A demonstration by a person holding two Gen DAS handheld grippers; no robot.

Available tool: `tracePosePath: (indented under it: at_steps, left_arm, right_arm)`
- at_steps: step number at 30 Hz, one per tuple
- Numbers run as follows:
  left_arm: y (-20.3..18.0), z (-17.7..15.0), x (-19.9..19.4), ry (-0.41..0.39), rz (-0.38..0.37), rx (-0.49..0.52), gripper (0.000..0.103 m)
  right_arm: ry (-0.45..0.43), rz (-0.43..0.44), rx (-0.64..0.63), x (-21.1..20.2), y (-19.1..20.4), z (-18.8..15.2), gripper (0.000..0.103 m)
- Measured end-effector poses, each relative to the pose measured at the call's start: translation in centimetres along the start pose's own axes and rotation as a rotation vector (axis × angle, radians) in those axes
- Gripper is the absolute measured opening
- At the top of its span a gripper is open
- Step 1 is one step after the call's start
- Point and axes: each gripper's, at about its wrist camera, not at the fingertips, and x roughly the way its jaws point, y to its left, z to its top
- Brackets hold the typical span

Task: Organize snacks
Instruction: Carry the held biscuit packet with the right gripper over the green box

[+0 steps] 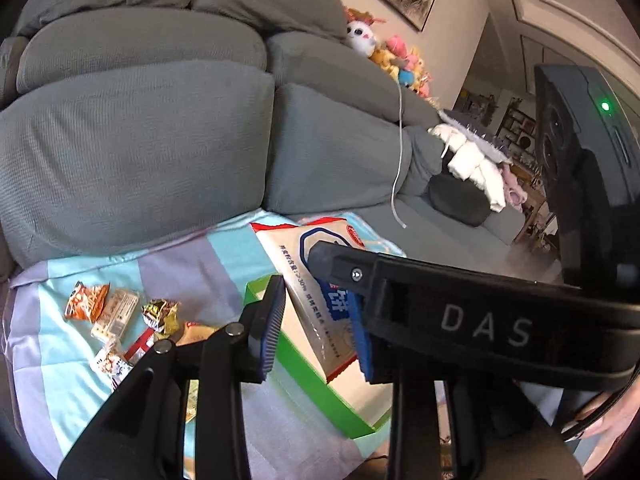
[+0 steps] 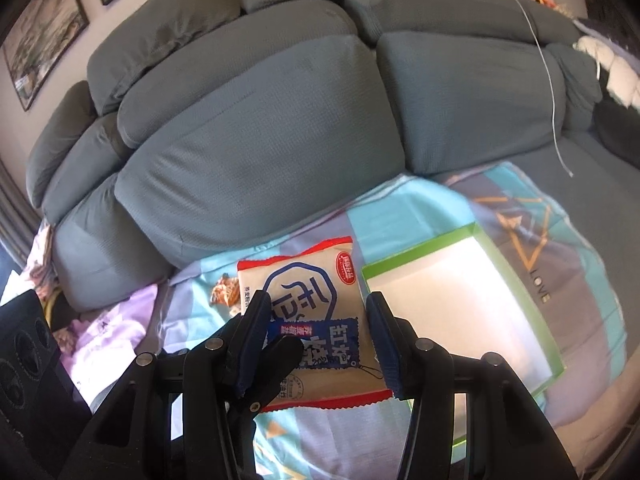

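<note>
Left wrist view, left to right: small snack packets (image 1: 120, 316) lie loose in a cluster on the patchwork cloth (image 1: 192, 264), which covers the seat of the grey sofa (image 1: 140, 140). Just right of them sits the green-rimmed box (image 1: 304, 368), white inside. The left gripper (image 1: 316, 324) has its blue pads narrow, pressed on the two sides of the biscuit packet (image 1: 316, 264), a beige pack with red crimped ends and a blue emblem, held above the near corner of the box. Across the right pad lies a black finger of the other tool, marked DAS. Far right: a hand (image 1: 612, 420) at the frame edge, plush toys (image 1: 400, 60) on the sofa back.

Right wrist view, left to right: an orange packet (image 2: 224, 294) on the cloth, partly hidden behind the biscuit packet (image 2: 308, 292). The right gripper (image 2: 316, 332) has its fingers narrow at the packet's two long edges, the right pad against the edge; a black fingertip from the other gripper overlaps the packet's lower left. The packet is held up off the cloth, left of the box (image 2: 460, 300), which is open with nothing in it
</note>
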Motion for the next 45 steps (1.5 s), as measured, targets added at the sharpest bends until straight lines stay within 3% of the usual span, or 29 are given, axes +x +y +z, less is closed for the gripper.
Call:
tracePosePath:
  at_steps: [11, 23, 36, 45]
  left_arm:
    - [0.4, 0.5, -1.1, -0.015, 0.069, 0.014, 0.031]
    - [-0.4, 0.8, -0.1, 0.004, 0.061, 0.024, 0.032]
    - [-2.2, -0.8, 5.5, 0.117, 0.040, 0.060, 0.034]
    - [-2.8, -3.5, 12.6, 0.237, 0.049, 0.079, 0.034]
  right_arm:
    - [-0.015, 0.009, -0.037, -0.7, 1.9, 0.5, 0.052]
    - [-0.028, -0.004, -0.058, -1.6, 1.8, 0.8, 0.052]
    - [0.023, 0.000, 0.082, 0.6, -4.1, -0.6, 0.052]
    - [0.030, 0.024, 0.217, 4.5, -10.2, -3.0, 0.052]
